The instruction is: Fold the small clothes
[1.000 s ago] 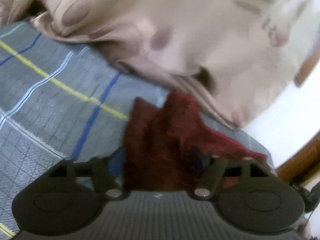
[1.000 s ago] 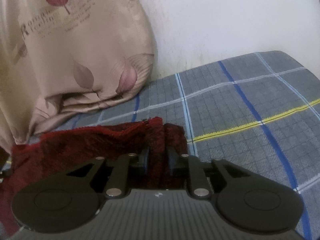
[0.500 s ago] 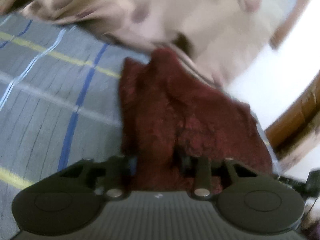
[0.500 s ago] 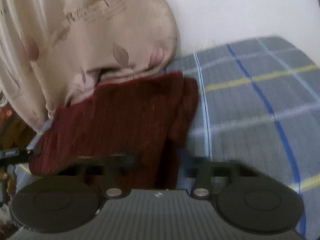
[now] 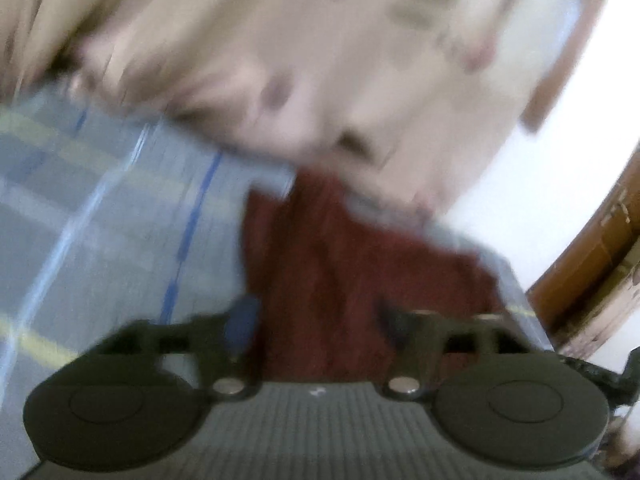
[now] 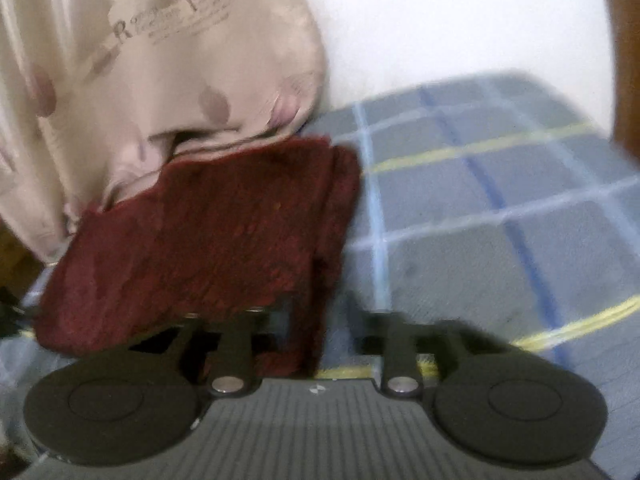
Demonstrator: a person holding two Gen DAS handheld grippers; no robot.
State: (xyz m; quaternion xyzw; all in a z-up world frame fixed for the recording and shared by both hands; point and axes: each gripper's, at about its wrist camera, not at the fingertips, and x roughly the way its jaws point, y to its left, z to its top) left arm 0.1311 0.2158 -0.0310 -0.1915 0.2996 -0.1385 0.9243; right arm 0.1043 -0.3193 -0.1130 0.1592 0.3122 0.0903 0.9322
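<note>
Big grey bed sheet [image 6: 500, 208] with blue, white and yellow lines, spread flat, lots of open room on the right side of the right wrist view. Far edge of sheet meeting a white wall [image 6: 440, 20]. Same sheet [image 5: 100, 220] wide and bare on the left in the left wrist view, all blurry there.

Tan curtain [image 6: 160, 72] with pink leaves and some printed letters, hanging at the far left, its bottom edge bunched up on the bed. Same curtain [image 5: 300, 60] filling the far part of the left wrist view.

Brown wood [image 5: 592, 264] at the right edge of the left wrist view, past the bed's corner.

Dark red small cloth [image 6: 200, 240] lying folded on the sheet, far edge tucked right up against the curtain, right edge straight and thick, left edge near the side of the bed. Same cloth [image 5: 352, 272] in the left wrist view, running from the curtain down toward the camera.

Left gripper [image 5: 316, 320] low over the near end of the red cloth, jaws wide apart and opening, cloth lying between them, not pinched.

Right gripper [image 6: 320, 320] at the near right corner of the red cloth, jaws partly apart and opening, corner of cloth between them, left finger over the cloth, right finger over bare sheet. Cannot tell for sure about touching, because of blur.
</note>
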